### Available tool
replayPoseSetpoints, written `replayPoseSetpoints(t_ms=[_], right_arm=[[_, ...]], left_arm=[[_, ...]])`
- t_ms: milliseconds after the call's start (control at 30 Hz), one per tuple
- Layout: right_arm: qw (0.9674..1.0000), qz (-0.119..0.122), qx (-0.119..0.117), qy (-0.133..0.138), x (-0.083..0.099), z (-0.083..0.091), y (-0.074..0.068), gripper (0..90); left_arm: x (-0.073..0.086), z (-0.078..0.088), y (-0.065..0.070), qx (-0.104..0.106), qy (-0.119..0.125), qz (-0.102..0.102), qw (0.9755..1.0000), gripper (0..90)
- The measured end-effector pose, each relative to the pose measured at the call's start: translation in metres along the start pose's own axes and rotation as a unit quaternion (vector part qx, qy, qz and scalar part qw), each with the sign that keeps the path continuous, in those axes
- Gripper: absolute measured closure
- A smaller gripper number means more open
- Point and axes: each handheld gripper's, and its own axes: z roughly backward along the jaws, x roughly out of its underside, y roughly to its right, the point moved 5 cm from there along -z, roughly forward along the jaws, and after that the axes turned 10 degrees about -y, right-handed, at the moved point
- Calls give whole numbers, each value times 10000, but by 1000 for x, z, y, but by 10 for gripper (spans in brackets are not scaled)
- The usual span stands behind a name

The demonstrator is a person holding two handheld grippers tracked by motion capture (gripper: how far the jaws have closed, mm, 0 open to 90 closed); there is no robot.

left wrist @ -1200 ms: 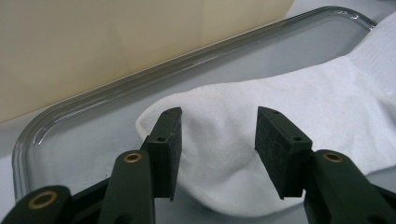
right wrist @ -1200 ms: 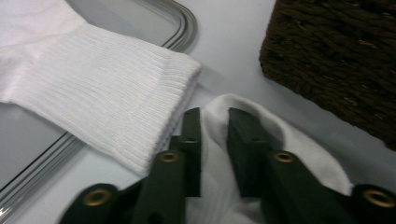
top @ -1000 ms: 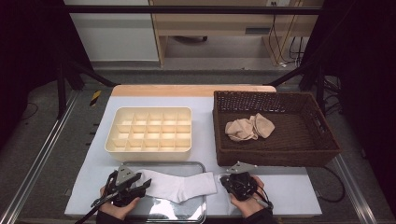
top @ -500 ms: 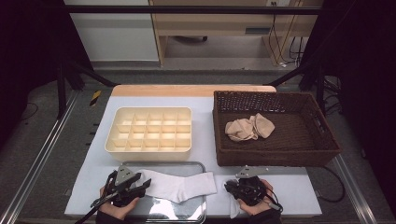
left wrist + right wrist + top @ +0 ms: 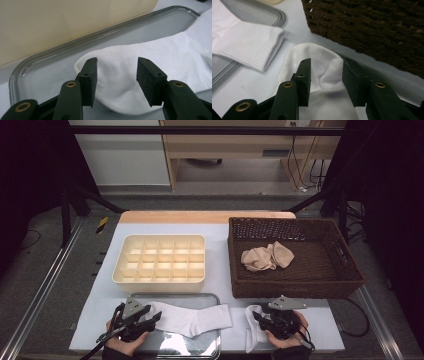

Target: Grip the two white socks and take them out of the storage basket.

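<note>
Your left hand-held gripper (image 5: 153,317) sits near the front-left corner of the worktop (image 5: 220,240), jaws about half open around the toe end of the white sock (image 5: 192,319). In the left gripper view that sock (image 5: 155,62) lies flat between the pads (image 5: 90,80) and neither one is pressing on it, so nothing's gripped there. The sock is stretched across the metal tray (image 5: 212,347) at the front edge, with its ribbed cuff hanging just past the tray's right rim.

Your right hand-held gripper (image 5: 256,318) is at the front edge too, right of the tray and just in front of the brown wicker basket (image 5: 295,287). Its jaws have just been opening and now stand roughly half open. A second white sock (image 5: 322,65) lies on the bare worktop between them, rounded end poking out past the tips, and the pads look clear of the fabric.

Farther back, a cream divided box (image 5: 160,260) sits just behind the tray, and a pair of beige socks (image 5: 266,256) lies bunched in the basket on the right side.
</note>
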Motion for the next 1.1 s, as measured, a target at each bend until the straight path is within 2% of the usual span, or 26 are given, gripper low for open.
replayPoseSetpoints(t_ms=[133, 200, 300, 367, 500, 600, 667, 767, 800, 833, 867, 1033, 1100], right_arm=[[9993, -134, 153, 310, -5, 12, 5, 582], [9993, -231, 193, 234, -3, 10, 9, 583], [9997, -247, 43, 51, 1, 3, 9, 607], [9998, -197, -75, -16, 0, 0, 6, 657], [9996, -124, -199, -186, -1, -4, 3, 862], [9996, -48, -266, -87, -8, -1, 0, 885], [9993, 159, -336, 90, -19, 2, -7, 885], [9973, 415, -565, 215, -33, 1, -21, 884], [9973, 415, -565, 215, -33, 1, -21, 884], [9964, 527, -622, 226, -37, 0, -26, 884], [9939, 750, -787, 211, -46, -6, -41, 883], [9886, 1032, -1088, 99, -62, -19, -70, 880], [9878, 1114, -1090, -30, -65, -28, -81, 875]], left_arm=[[0, -1, 0, 7, 2, 8, 10000, 506], [0, 0, 0, 9, -8, 1, 10000, 506], [0, -1, 0, 7, 3, 10, 10000, 506], [0, -1, 0, 13, -5, -2, 10000, 506], [0, -1, 0, 15, 4, 8, 10000, 506], [0, -2, 0, 32, -20, 12, 10000, 507], [0, -2, 0, 25, -28, 18, 10000, 507], [0, -2, 0, 22, -31, 11, 10000, 507], [0, -2, 0, 22, -31, 11, 10000, 507], [0, -2, 0, 21, -34, 15, 10000, 507], [0, -2, 0, 21, -38, 23, 10000, 507], [0, -2, -1, 20, -30, 29, 10000, 507], [0, -1, -1, 16, -36, 27, 10000, 507]])
